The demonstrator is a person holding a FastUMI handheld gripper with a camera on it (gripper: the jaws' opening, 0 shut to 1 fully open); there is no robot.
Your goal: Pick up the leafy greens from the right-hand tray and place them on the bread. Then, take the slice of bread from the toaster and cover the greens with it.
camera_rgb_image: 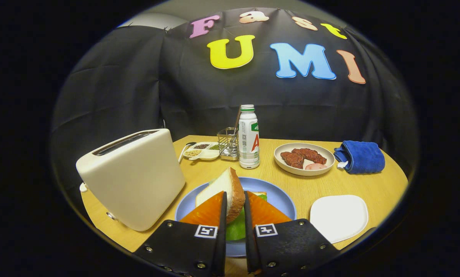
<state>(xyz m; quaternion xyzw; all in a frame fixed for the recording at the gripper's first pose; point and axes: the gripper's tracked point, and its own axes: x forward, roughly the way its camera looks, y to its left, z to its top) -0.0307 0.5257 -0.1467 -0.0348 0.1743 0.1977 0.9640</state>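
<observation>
Basically clamping the bread slice (225,192) edge-on between nearly closed jaws (235,209), tilted above the leafy greens (237,229) on the blue plate (280,200) at lower centre, probably for laying flat. Toaster (134,177) left, empty white tray (339,217) right on the worktop (310,184).

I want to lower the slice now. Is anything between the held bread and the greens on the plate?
Nothing visible: the bread slice, clamped in the gripper jaws, hangs right over the greens on the blue plate.
</observation>
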